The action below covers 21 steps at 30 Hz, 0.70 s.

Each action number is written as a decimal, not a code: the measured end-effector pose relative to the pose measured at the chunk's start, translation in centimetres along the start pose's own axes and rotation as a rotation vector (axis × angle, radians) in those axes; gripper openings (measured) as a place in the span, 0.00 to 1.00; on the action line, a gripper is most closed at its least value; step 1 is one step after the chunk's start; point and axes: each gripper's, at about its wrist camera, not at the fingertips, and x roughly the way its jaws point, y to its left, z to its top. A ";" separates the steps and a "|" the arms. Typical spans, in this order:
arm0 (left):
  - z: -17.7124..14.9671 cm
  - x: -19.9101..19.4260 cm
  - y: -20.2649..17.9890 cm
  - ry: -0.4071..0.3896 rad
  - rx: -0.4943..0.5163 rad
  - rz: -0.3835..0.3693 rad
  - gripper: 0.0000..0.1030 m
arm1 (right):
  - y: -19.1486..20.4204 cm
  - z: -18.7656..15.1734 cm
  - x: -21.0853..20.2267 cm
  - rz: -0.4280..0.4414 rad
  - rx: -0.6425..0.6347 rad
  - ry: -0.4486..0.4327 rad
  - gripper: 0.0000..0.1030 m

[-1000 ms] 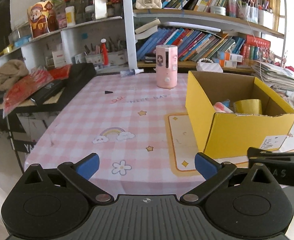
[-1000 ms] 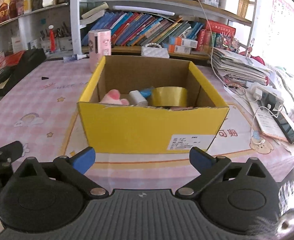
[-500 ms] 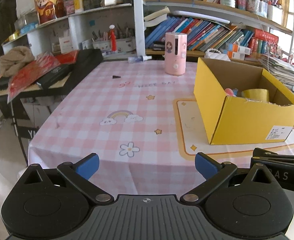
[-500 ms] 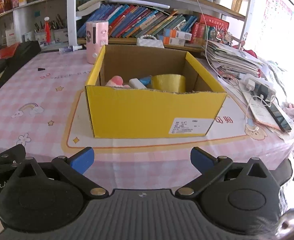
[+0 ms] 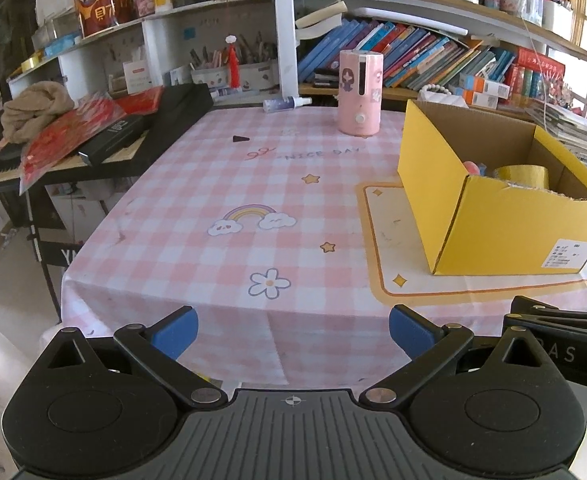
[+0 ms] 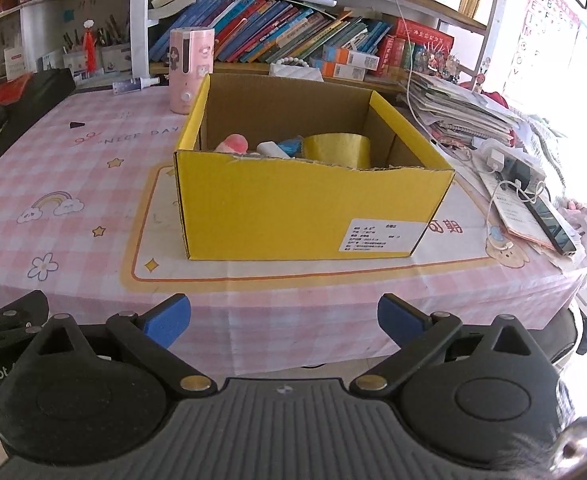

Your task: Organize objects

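Observation:
A yellow cardboard box [image 6: 309, 208] stands open on the pink checked tablecloth [image 6: 93, 184]; it also shows in the left wrist view [image 5: 509, 232]. Inside it lie a yellow tape roll [image 6: 337, 148], a pink toy [image 6: 233, 145] and a white and blue item [image 6: 277, 148]. My right gripper [image 6: 283, 318] is open and empty, off the table's front edge, in front of the box. My left gripper [image 5: 293, 330] is open and empty, off the front edge, left of the box.
A pink cylinder device [image 5: 359, 96] stands at the table's back, a small black triangle [image 5: 239, 139] lies left of it. Black cases with red bags [image 5: 105, 132] sit on the left. Papers, chargers and a phone [image 6: 553, 224] lie right. Bookshelves stand behind.
Both grippers have drawn back from the table toward its front edge. The box and its contents have not moved. Both stay open.

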 end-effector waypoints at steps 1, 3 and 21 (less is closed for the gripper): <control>0.1 0.1 0.0 0.003 0.001 0.000 1.00 | 0.1 0.0 0.0 -0.001 -0.001 0.000 0.98; 0.1 0.2 0.1 0.012 0.002 -0.001 1.00 | 0.2 0.0 0.0 -0.001 -0.004 0.001 0.98; 0.4 0.0 1.9 0.001 -0.013 -0.002 1.00 | 1.3 0.1 -0.6 0.027 -0.012 -0.027 0.98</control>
